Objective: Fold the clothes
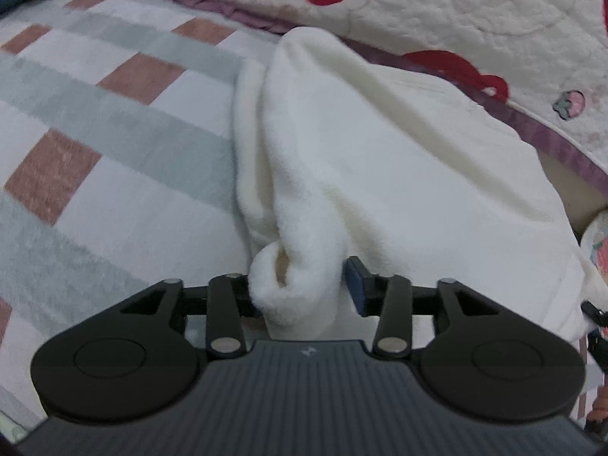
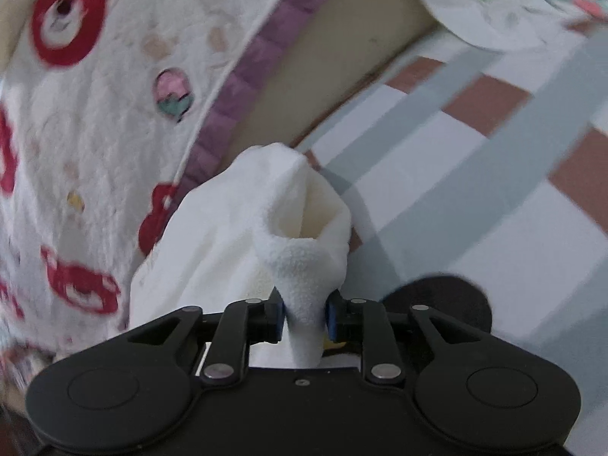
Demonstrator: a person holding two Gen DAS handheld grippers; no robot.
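We hold the cream fleece garment (image 1: 380, 159) at two bunched corners above the checked bedsheet (image 1: 95, 121). The left gripper (image 1: 300, 288) pinches a rolled edge; the right gripper (image 2: 304, 315) clamps a fold narrowly. We should keep both edges taut and level before laying them down. We see no containers.

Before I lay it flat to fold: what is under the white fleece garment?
The white fleece garment lies on the checked bedspread, its far edge reaching the purple-trimmed quilt. Whatever lies beneath its middle is covered and cannot be seen.
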